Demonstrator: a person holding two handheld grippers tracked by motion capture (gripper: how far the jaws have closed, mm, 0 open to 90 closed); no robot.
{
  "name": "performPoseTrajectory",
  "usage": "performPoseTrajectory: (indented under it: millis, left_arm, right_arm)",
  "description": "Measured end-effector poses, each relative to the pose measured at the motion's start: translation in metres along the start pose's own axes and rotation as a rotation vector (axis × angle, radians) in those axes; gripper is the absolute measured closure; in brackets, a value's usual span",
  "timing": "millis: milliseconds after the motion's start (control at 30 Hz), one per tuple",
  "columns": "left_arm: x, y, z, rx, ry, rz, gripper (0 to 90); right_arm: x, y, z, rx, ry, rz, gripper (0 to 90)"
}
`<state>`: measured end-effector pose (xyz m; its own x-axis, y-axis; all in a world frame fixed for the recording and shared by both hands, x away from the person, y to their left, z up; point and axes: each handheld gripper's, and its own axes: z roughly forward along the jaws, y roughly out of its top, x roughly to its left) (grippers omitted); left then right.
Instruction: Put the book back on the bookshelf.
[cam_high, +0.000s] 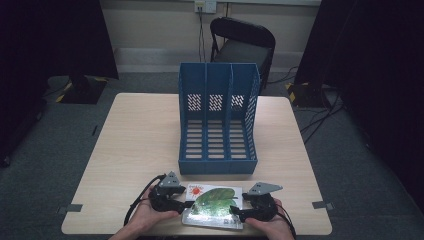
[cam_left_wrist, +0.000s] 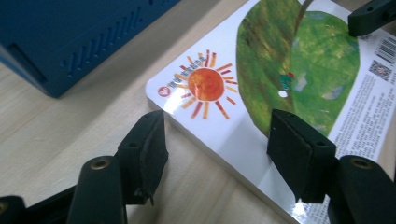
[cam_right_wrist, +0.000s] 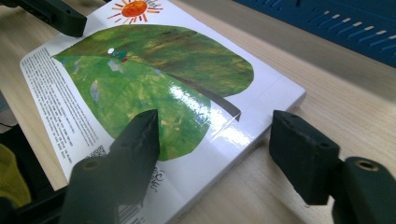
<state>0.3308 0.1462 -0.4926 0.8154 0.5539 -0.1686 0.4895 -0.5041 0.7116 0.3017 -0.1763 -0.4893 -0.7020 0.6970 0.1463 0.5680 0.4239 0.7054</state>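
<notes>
A picture book (cam_high: 214, 204) with a white cover, a big green leaf and an orange sun lies flat near the table's front edge. My left gripper (cam_high: 183, 206) is at the book's left side. In the left gripper view it (cam_left_wrist: 217, 144) straddles the book (cam_left_wrist: 289, 70) at the edge by the sun, one jaw on the wood and one over the cover, with gaps showing. My right gripper (cam_high: 236, 214) is at the right side. It (cam_right_wrist: 215, 140) straddles the edge of the book (cam_right_wrist: 154, 70) the same way, pads apart from it.
A blue three-slot file rack (cam_high: 218, 120) stands just behind the book, its open front facing me. The pale wooden table (cam_high: 135, 140) has bare wood left and right of the rack. A black chair (cam_high: 242, 42) stands beyond the table's far edge.
</notes>
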Motion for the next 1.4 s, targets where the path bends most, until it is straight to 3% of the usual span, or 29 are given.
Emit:
performPoseTrajectory:
  millis: [200, 400, 667, 800, 833, 867, 900, 1000, 1200, 1400]
  left_arm:
    - [0.004, -0.001, 0.002, -0.017, 0.007, -0.014, 39.0]
    - [0.006, 0.003, 0.002, -0.016, 0.032, 0.013, 40.4]
    - [0.011, 0.002, 0.001, -0.022, 0.038, -0.003, 42.7]
    - [0.018, 0.002, -0.002, -0.021, 0.045, -0.041, 45.1]
    - [0.023, 0.001, -0.004, -0.018, 0.045, -0.071, 45.6]
    - [0.023, 0.001, -0.004, -0.018, 0.045, -0.071, 45.5]
    - [0.028, -0.003, -0.007, -0.028, 0.044, -0.105, 45.5]
    - [0.032, -0.007, -0.008, -0.043, 0.028, -0.130, 45.5]
    - [0.031, -0.005, -0.006, -0.044, 0.044, -0.116, 36.3]
    - [0.030, -0.004, -0.005, -0.044, 0.030, -0.121, 27.7]
  right_arm:
    - [0.000, 0.005, 0.006, -0.007, -0.009, 0.000, 34.6]
    - [0.001, 0.009, 0.010, -0.011, -0.022, 0.001, 34.8]
    - [0.003, 0.012, 0.014, -0.008, -0.022, 0.009, 34.3]
    - [0.005, 0.014, 0.016, -0.004, -0.017, 0.015, 34.1]
    - [0.007, 0.015, 0.018, -0.002, -0.005, 0.007, 34.0]
    - [0.007, 0.015, 0.018, -0.002, -0.005, 0.007, 34.0]
    - [0.008, 0.017, 0.020, 0.005, 0.019, 0.018, 34.0]
    - [0.009, 0.017, 0.022, 0.003, 0.034, 0.030, 33.9]
    - [0.006, 0.014, 0.024, -0.011, 0.066, 0.053, 33.5]
    - [0.006, 0.015, 0.025, -0.007, 0.069, 0.058, 32.5]
